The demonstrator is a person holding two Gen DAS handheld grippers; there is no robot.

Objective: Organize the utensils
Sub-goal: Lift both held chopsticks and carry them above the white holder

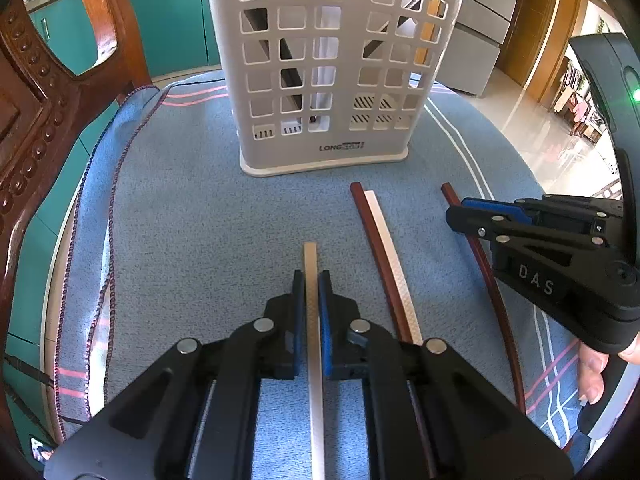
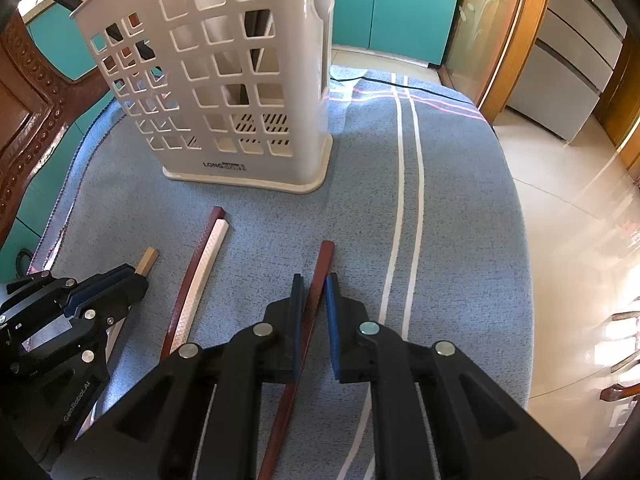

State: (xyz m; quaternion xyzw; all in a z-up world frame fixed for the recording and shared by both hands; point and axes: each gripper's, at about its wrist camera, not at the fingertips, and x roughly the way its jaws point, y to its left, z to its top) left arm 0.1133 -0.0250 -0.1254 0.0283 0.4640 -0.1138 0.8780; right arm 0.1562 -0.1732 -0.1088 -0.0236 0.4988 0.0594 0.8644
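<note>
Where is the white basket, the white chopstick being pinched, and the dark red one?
white basket (image 1: 332, 152): left wrist view, on its front wall near the base.
white chopstick (image 1: 310, 256): left wrist view, tip beyond the fingers.
dark red chopstick (image 2: 325, 258): right wrist view, upper end.

A white slotted utensil holder stands upright at top centre on the blue cloth. Below it lie four chopsticks: a pale one at centre, a red-brown and white pair side by side, another red-brown one farther right.
</note>
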